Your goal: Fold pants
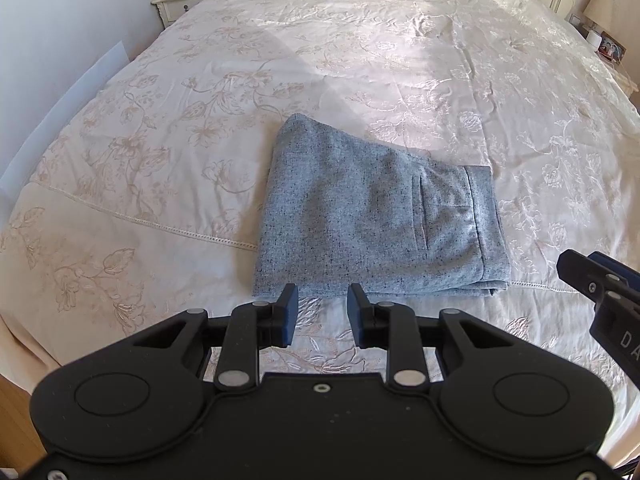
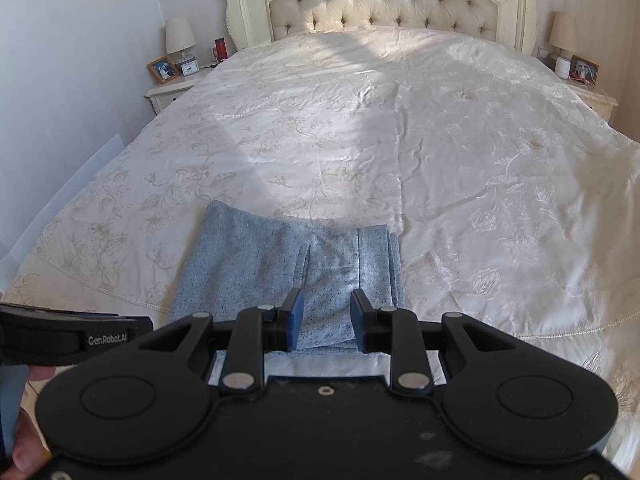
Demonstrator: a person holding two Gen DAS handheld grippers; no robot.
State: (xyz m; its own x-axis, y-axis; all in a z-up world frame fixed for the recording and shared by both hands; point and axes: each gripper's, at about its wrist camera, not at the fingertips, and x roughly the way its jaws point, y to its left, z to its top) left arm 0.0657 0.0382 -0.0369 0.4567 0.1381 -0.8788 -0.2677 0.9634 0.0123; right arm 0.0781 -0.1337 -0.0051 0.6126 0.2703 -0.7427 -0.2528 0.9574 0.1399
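The pants (image 1: pixel 376 216) lie folded into a compact grey-blue speckled bundle on the near part of the bed, flat on the cream embroidered bedspread (image 1: pixel 360 60). A slit pocket and the waistband show on the right side of the bundle, and the stacked layers peek out along its near edge. The far-left corner juts out toward the headboard, so the outline is a little skewed.

The left gripper (image 1: pixel 322 316) hovers just short of the bundle's near edge, its 2 blue-padded fingers (image 1: pixel 290 312) spread apart with nothing between them. The right gripper (image 2: pixel 326 318) sits low over the near-right part of the pants, its 2 fingers (image 2: pixel 295 318) likewise parted and empty, the fabric visible through the gap. Whether either one touches the cloth, I cannot tell.

Further out, the tufted headboard (image 2: pixel 384 0) stands at the far end. On the far left, a nightstand (image 2: pixel 168 94) carries a lamp (image 2: pixel 180 36), a photo frame (image 2: pixel 163 69) and a small clock (image 2: pixel 189 67). On the far right, a 2nd lamp (image 2: pixel 564 34) stands beside another photo frame (image 2: pixel 584 68).
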